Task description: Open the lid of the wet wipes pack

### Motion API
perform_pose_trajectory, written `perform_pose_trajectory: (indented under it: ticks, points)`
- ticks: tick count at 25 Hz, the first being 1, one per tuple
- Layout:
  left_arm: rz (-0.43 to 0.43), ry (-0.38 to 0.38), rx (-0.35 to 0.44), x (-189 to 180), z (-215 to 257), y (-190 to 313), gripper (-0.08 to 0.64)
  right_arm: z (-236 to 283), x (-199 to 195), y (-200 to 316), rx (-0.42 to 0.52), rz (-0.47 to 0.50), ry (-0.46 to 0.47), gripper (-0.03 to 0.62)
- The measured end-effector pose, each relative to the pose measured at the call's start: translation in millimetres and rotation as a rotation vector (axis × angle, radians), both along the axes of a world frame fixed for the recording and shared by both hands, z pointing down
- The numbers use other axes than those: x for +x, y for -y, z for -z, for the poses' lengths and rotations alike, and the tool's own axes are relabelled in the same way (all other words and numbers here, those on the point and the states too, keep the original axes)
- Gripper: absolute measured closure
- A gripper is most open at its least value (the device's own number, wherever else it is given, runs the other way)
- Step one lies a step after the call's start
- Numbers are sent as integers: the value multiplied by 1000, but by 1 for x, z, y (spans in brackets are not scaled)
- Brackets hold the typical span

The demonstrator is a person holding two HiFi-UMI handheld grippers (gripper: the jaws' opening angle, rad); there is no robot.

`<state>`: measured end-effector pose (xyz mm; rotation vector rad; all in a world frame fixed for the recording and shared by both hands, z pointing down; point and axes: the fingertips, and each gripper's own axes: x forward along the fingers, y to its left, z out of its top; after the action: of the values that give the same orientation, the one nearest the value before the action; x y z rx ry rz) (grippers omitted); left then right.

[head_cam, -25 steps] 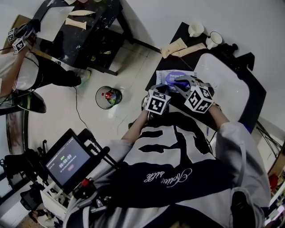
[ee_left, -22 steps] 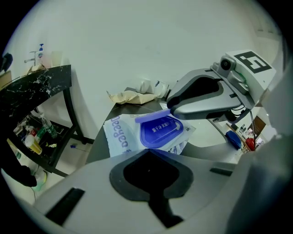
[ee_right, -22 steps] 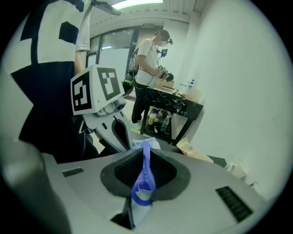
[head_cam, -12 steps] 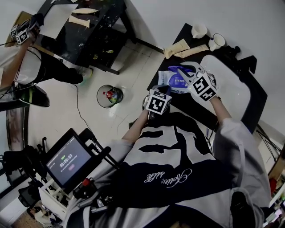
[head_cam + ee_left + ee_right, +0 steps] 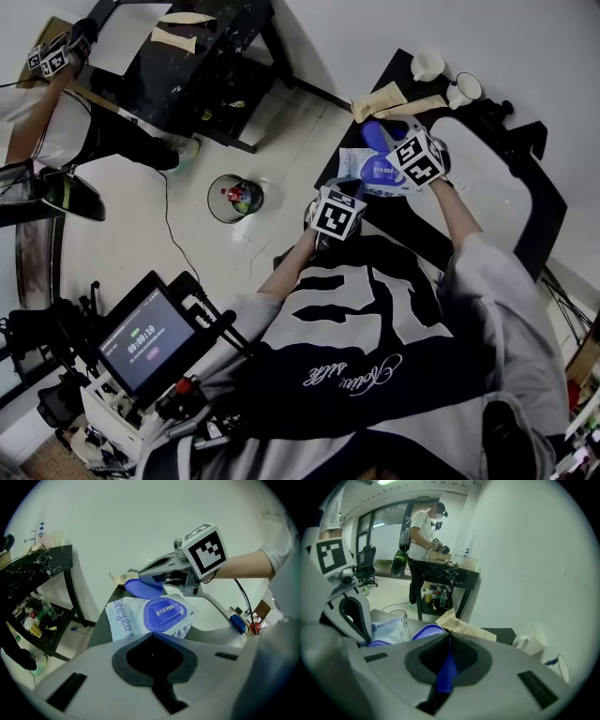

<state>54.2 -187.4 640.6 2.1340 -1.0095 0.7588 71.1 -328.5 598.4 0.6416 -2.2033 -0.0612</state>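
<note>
The right gripper [image 5: 449,640] pinches the raised blue plastic lid [image 5: 143,588] of the white wet-wipes pack [image 5: 121,617]. The left gripper [image 5: 151,637], jaws together and empty, sits just before it.

On my feed, the dark table [image 5: 398,217] carries a wet wipes pack [image 5: 361,167] lying flat near its left edge. Two paper packets [image 5: 378,99] and two white cups [image 5: 428,65] sit at the far end, and a white panel [image 5: 492,192] is on the right.

Pale floor [image 5: 122,225], black marbled table [image 5: 214,47] (cluttered shelf [image 5: 33,620] beneath), white wall [image 5: 140,527].
</note>
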Motion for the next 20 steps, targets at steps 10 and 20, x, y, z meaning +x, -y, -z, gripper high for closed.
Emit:
perform_pose_trajectory:
  ticks: [10,20]
  points:
    - [-8,13,-1,-2,-2,-3,561,10,1,-3,-51,-144,114,584]
    - [48,-73,13,-1,10,-3,561,29,22,-50,-56,-289,239,584]
